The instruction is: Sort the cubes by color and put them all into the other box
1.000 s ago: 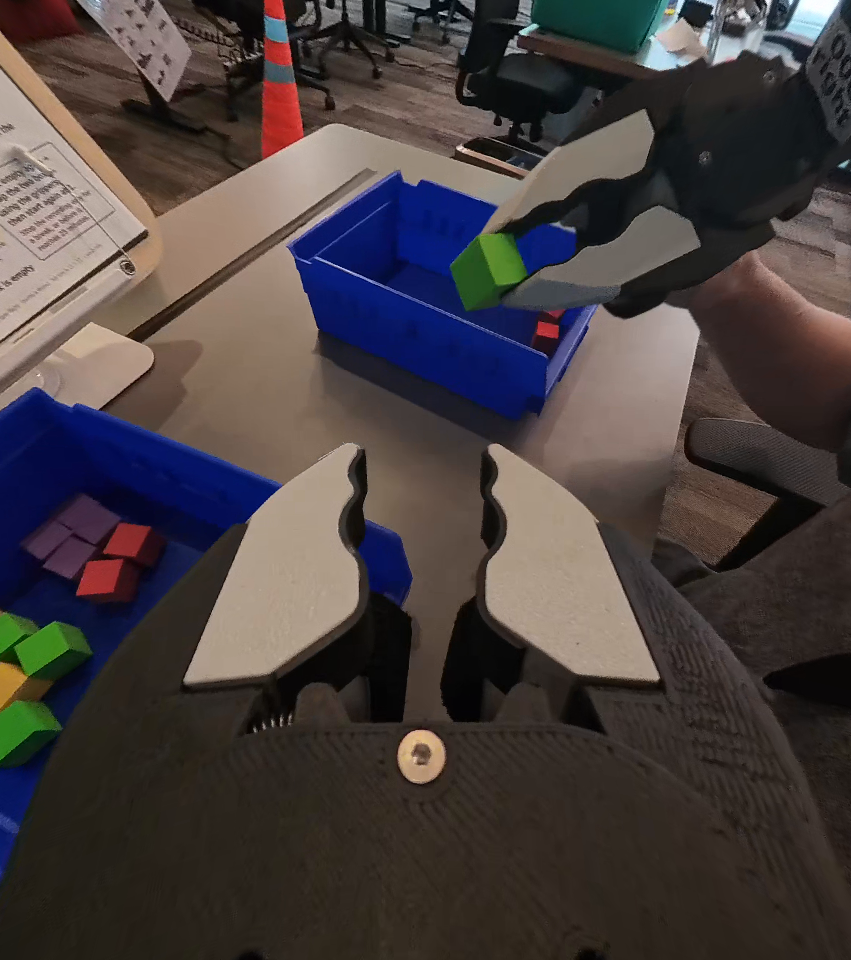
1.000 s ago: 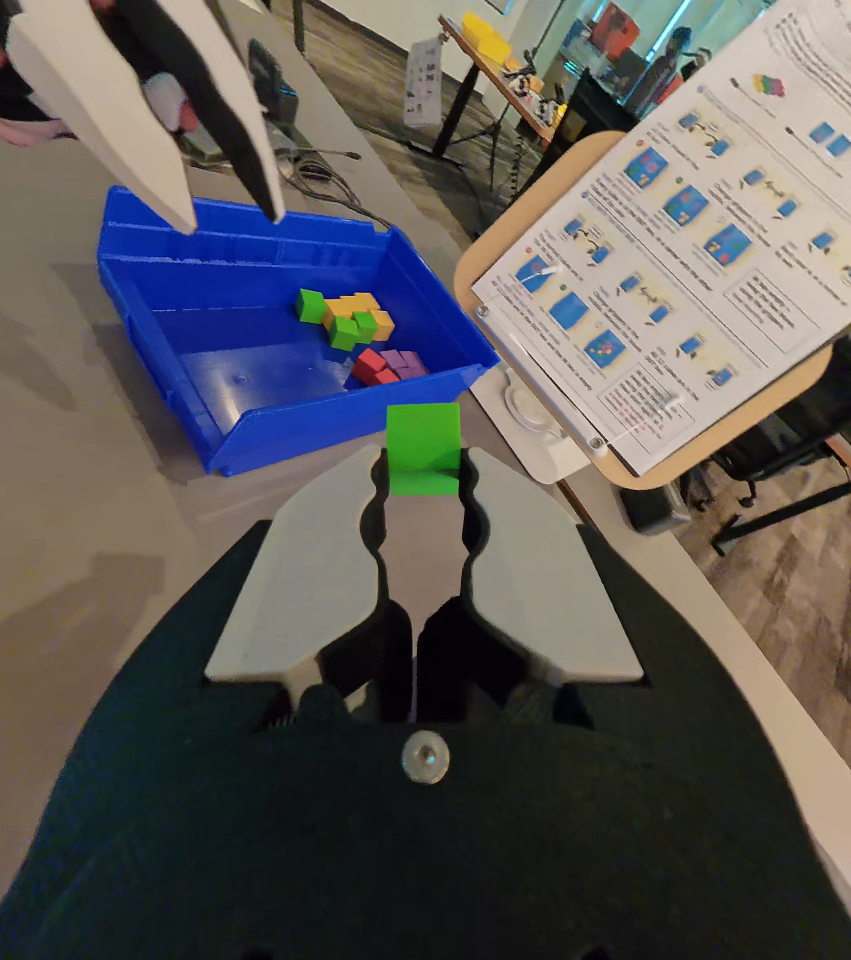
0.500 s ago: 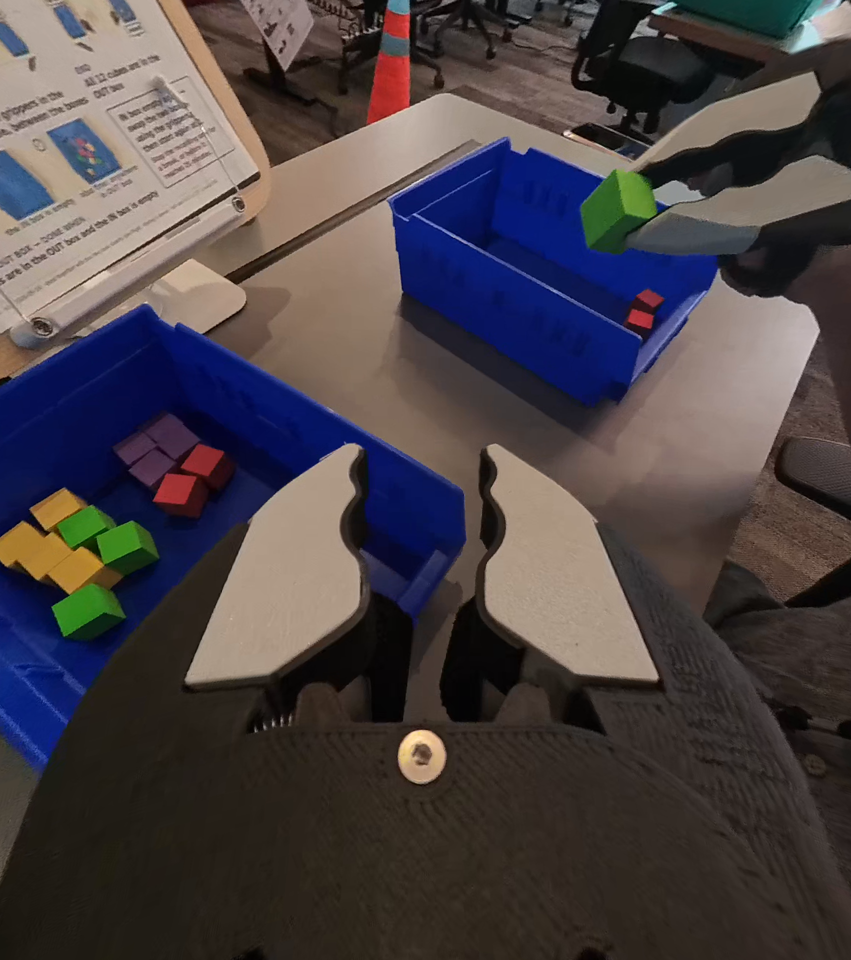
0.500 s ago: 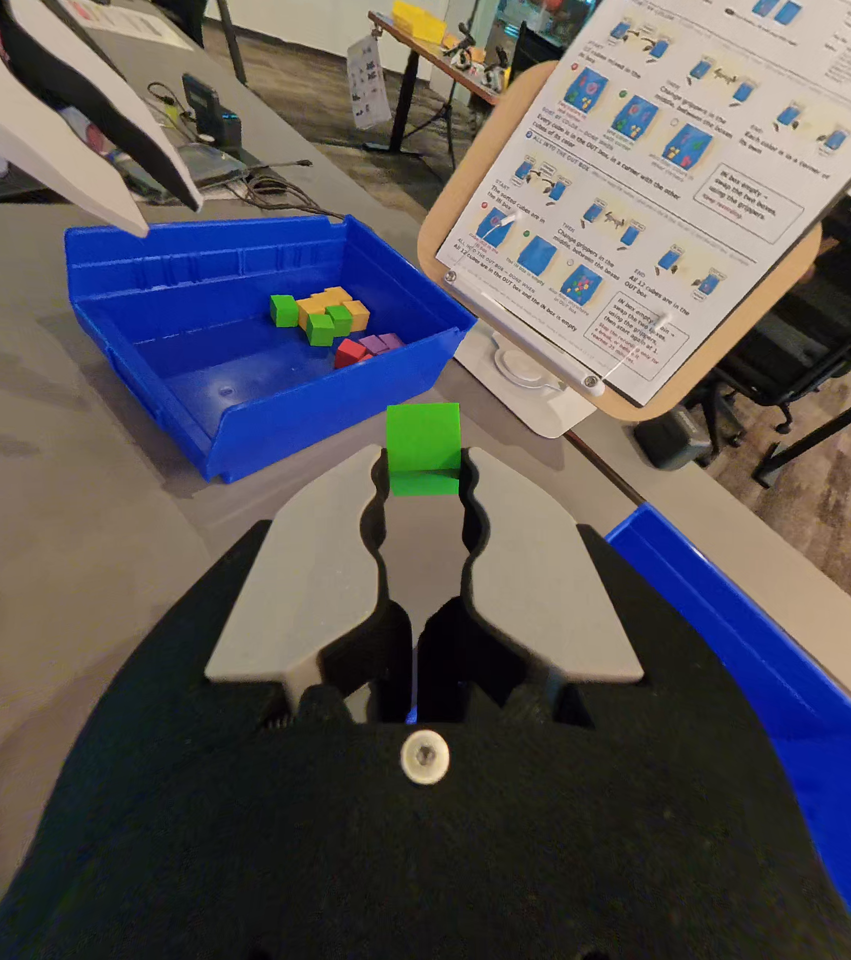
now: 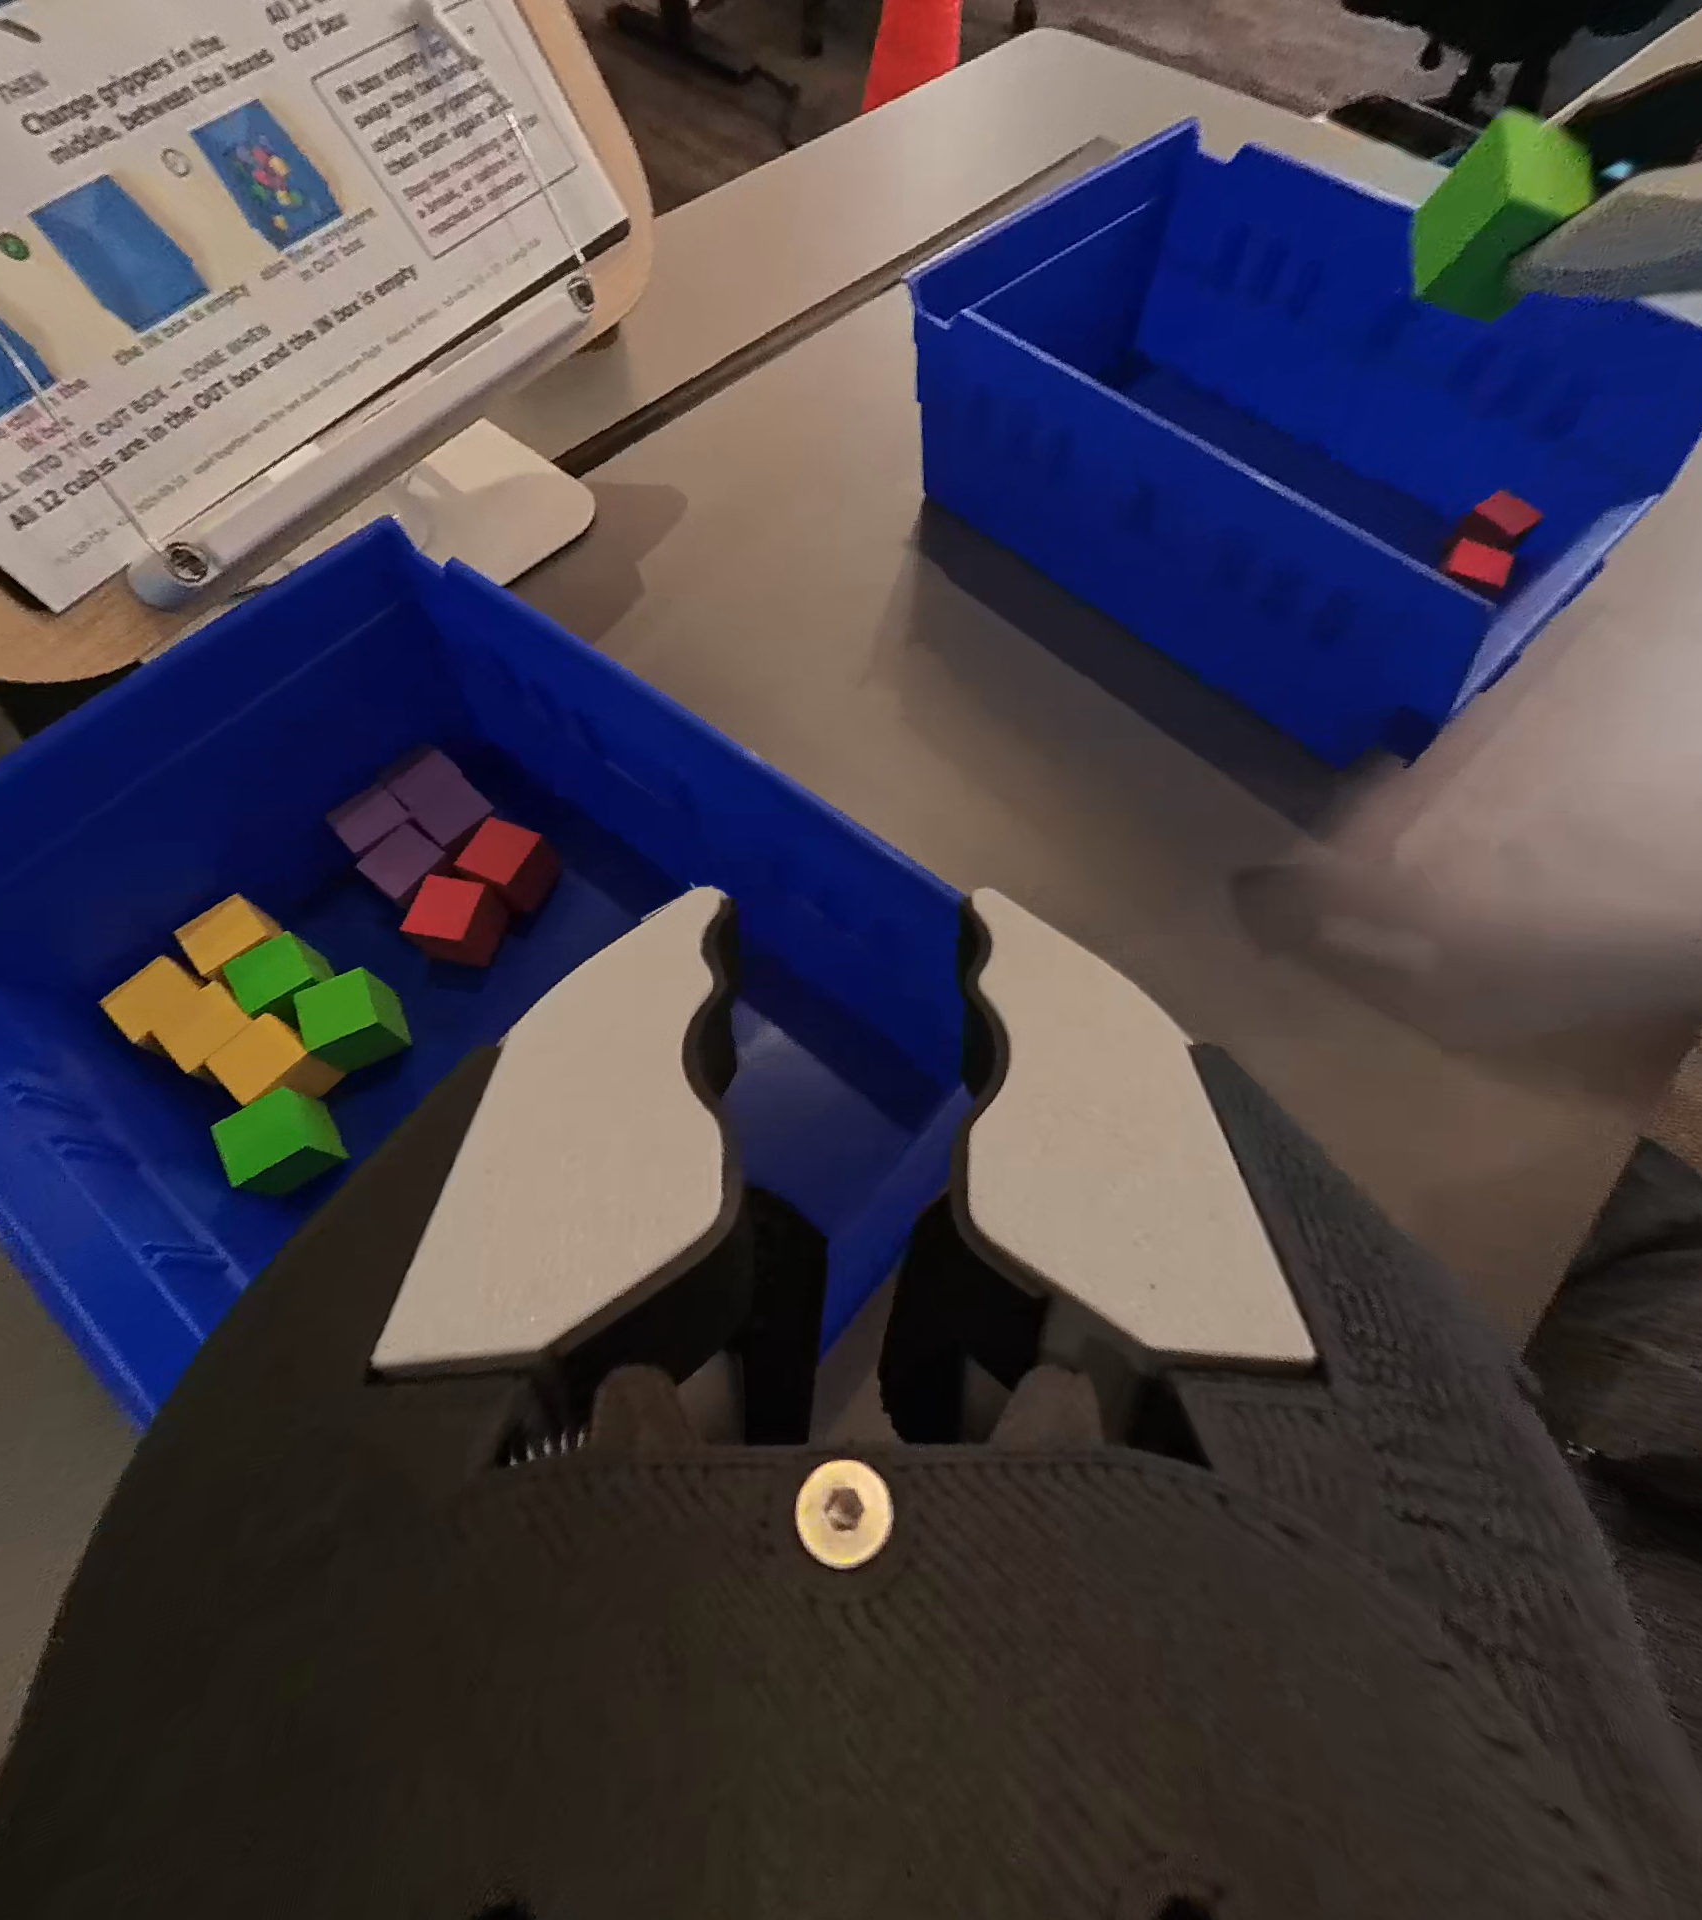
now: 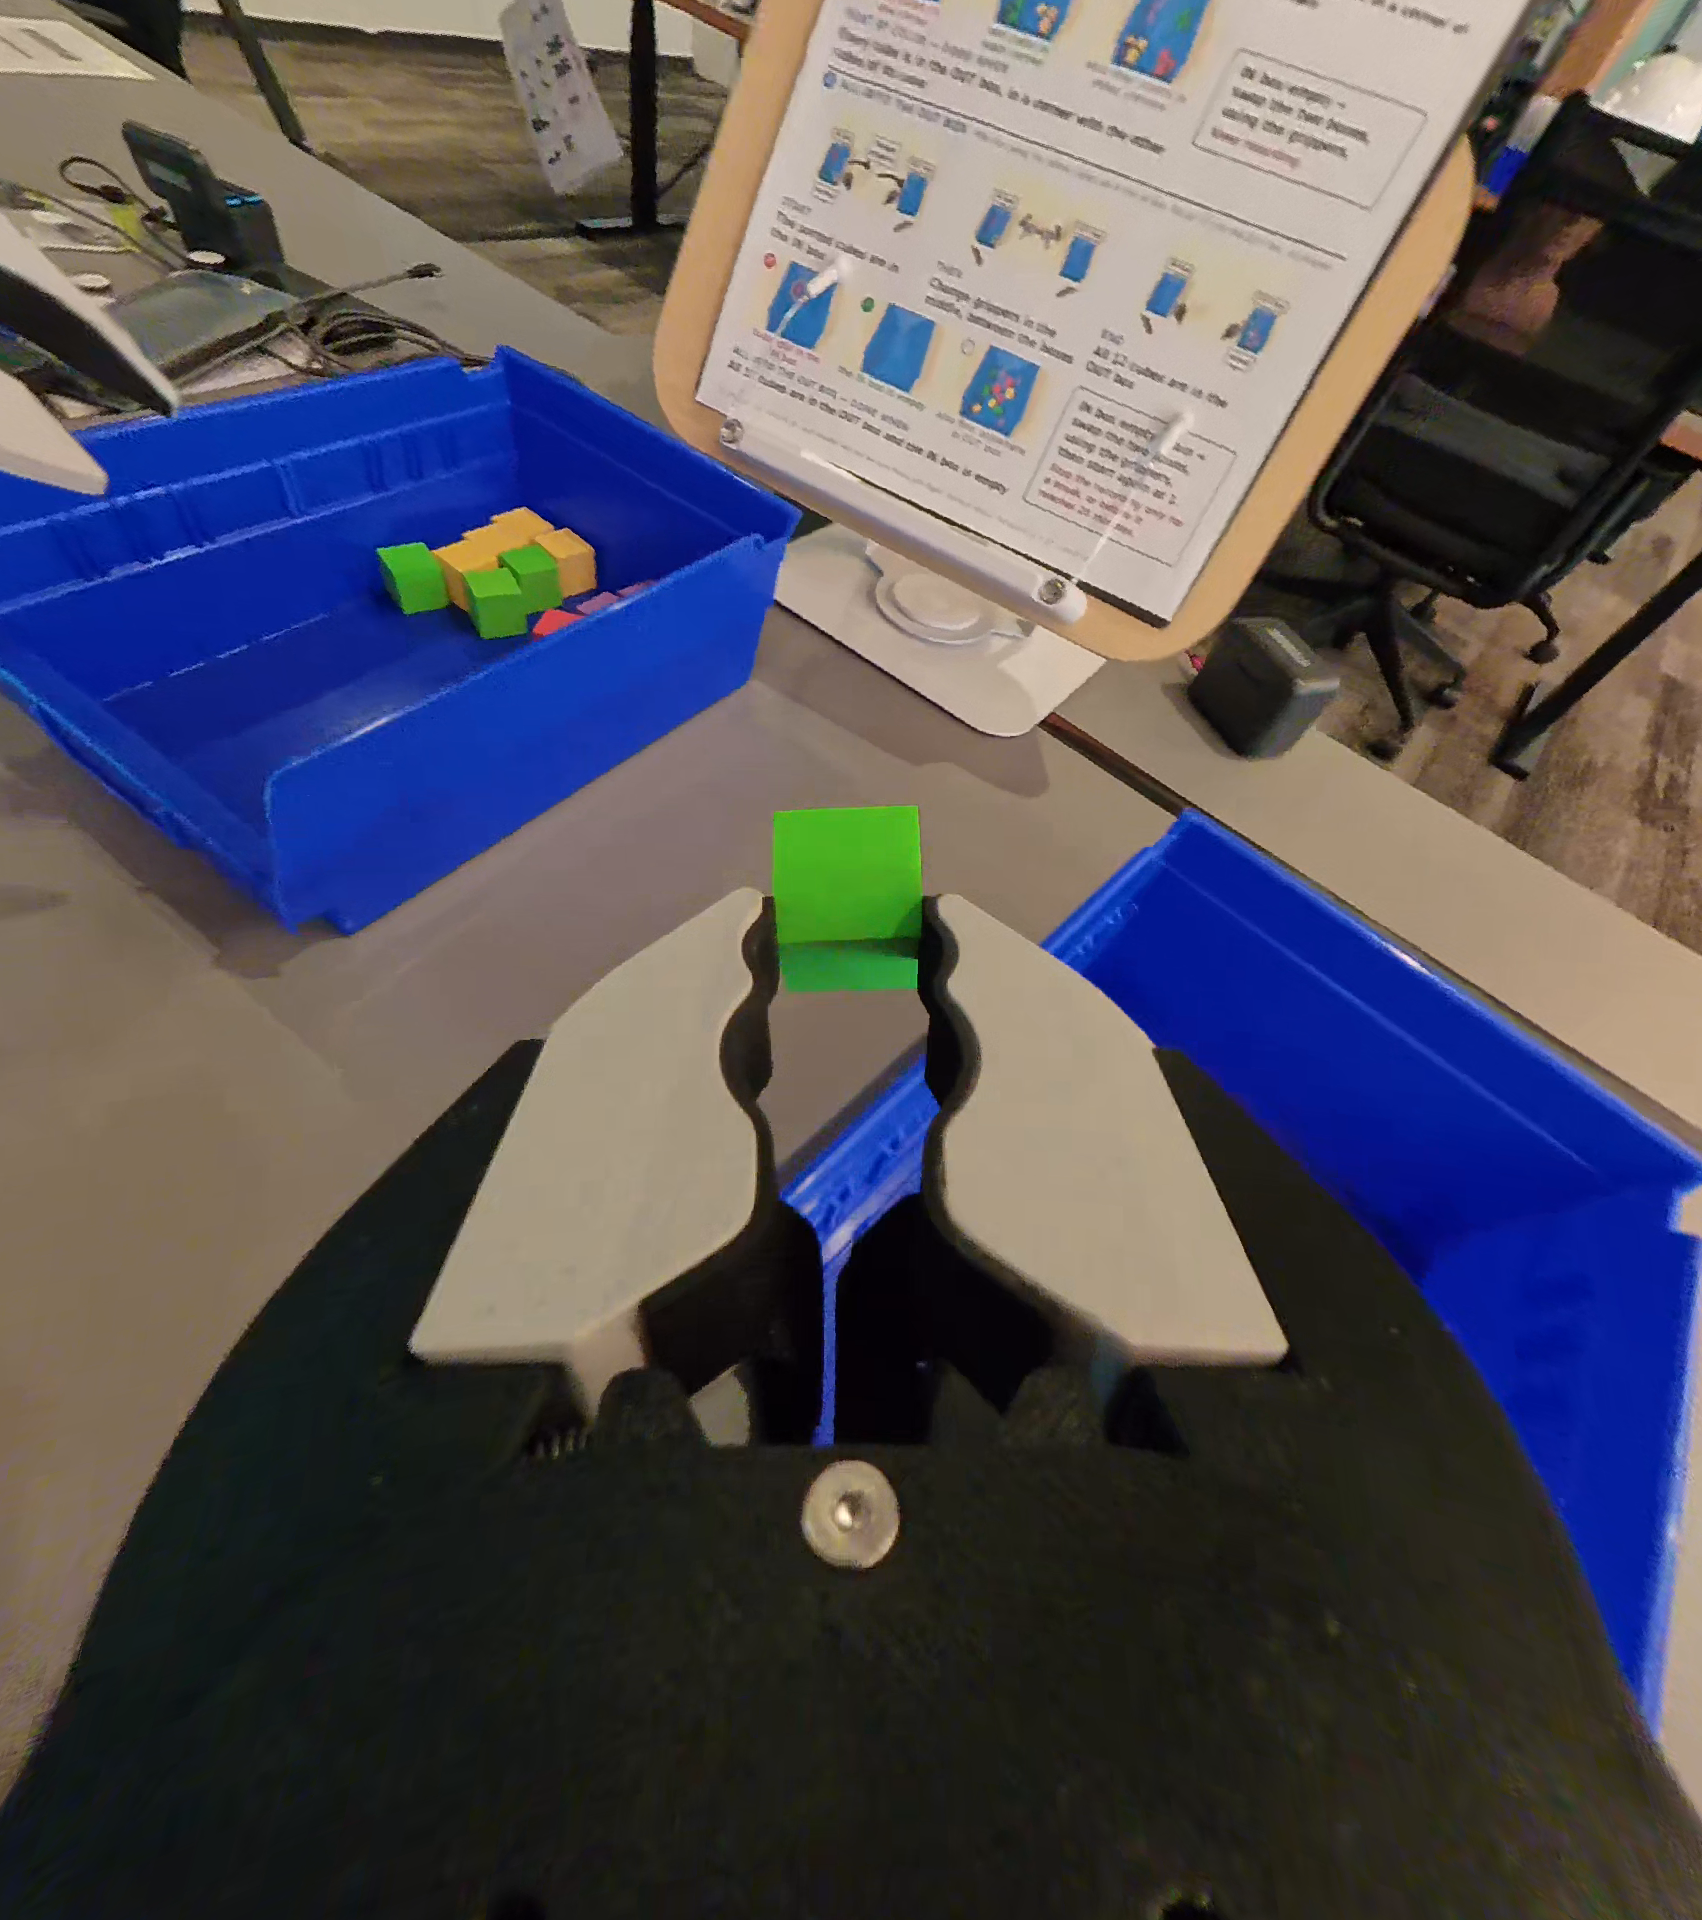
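While right gripper (image 6: 847,914) pinches green cube (image 6: 845,883) | far bin (image 5: 1242,499): two red cubes (image 5: 1491,540)

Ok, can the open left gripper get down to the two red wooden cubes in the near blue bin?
Probably yes: left gripper is open and empty above the bin; nothing covers the red cubes.

In the left wrist view the right gripper (image 5: 1553,223) is cut off by the top right edge, so only its lower finger and the green cube (image 5: 1496,213) show. The far bin (image 5: 1190,499) is blurred, and its wall hides part of the red cubes (image 5: 1491,540). In the right wrist view the purple cubes (image 6: 608,601) sit mostly behind a bin wall (image 6: 514,769), and the sign (image 6: 1065,270) runs off the top.
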Motion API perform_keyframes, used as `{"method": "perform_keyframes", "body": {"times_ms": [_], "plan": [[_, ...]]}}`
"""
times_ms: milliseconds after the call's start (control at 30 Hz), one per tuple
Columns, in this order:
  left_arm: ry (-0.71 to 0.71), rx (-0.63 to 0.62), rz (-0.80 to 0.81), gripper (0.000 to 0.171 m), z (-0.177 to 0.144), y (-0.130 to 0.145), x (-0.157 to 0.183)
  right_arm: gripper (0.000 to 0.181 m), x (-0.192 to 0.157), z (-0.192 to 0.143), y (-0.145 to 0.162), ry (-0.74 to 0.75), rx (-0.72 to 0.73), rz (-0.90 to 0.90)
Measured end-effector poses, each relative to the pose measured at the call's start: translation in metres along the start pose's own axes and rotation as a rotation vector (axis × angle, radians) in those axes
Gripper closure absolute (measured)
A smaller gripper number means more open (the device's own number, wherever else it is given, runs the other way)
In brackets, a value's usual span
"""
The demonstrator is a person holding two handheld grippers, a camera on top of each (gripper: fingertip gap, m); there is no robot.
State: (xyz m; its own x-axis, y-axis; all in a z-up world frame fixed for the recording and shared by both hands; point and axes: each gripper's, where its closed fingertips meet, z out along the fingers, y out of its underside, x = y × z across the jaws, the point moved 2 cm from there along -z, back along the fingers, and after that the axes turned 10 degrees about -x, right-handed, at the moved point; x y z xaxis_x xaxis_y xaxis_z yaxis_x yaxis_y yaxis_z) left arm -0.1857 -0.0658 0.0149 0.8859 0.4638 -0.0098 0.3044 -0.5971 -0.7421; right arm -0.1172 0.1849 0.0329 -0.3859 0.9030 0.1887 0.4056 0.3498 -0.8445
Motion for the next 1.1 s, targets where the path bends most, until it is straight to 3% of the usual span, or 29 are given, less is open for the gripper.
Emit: {"method": "perform_keyframes", "body": {"times_ms": [300, 1100], "plan": [[-0.181, -0.063, 0.043, 0.130, -0.001, 0.011, -0.018, 0.155, 0.019, -0.001, 0.015, 0.011, -0.036, 0.087], [-0.249, -0.102, 0.047, 0.132, -0.008, 0.019, -0.031, 0.155, 0.049, 0.001, 0.014, 0.061, -0.090, 0.155]]}}
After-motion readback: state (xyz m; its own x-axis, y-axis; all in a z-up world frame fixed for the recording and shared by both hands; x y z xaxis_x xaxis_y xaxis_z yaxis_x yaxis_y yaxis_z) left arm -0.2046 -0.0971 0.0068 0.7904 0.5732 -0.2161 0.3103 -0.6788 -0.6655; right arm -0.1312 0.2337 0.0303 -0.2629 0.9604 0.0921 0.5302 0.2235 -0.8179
